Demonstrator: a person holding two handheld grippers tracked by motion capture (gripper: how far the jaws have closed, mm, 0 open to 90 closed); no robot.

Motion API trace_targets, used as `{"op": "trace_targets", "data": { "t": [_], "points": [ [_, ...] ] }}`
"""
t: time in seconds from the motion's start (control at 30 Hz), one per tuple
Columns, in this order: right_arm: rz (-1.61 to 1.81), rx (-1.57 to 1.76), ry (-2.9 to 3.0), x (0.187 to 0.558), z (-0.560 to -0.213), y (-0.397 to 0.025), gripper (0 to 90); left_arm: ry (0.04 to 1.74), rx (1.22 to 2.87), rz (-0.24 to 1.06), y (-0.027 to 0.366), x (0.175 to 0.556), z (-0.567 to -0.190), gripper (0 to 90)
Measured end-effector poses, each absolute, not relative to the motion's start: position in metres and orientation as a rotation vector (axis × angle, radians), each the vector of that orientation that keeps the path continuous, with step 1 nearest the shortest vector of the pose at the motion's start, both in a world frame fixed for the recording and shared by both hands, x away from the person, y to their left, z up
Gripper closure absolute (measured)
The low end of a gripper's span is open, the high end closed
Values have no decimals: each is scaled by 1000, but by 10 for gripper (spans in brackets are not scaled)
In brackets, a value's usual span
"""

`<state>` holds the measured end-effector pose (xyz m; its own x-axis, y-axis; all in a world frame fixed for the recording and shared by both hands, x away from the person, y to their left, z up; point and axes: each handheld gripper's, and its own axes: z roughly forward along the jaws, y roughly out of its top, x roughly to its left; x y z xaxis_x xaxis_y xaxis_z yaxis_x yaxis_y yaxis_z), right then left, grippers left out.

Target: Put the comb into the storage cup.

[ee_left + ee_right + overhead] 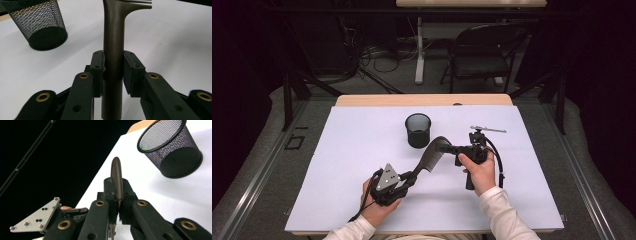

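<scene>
Both forearms enter from the bottom edge. The left gripper (408, 176) points up and right, its 2 jaws clamped. The right gripper (446, 148) points left, jaws likewise clamped.

The comb (432, 152) looks like dark, smooth plastic with a dull sheen. The cup (418, 130) is black wire mesh, matt. The table (362, 150) cover is smooth, matt white, with bare wood at its far edge. Both grippers' jaws look like matt black plastic with brass-coloured rivets.
</scene>
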<state>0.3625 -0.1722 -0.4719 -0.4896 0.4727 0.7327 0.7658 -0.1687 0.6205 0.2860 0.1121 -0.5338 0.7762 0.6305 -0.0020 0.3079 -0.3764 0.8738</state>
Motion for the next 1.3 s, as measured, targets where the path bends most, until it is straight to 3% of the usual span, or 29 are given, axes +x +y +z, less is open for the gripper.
{"op": "trace_targets", "data": {
  "t": [0.57,1.17,1.3],
  "points": [
    [-1745,-1441,-1837,362,-470,-180,873,761,1952,370,119,292,-534,608],
    [-1812,-1494,-1780,367,-467,-200,873,849,1899,349,142,300,-528,380],
    [-1846,-1505,-1779,365,-464,-207,873,867,1865,311,152,307,-525,369]
  ]
}}
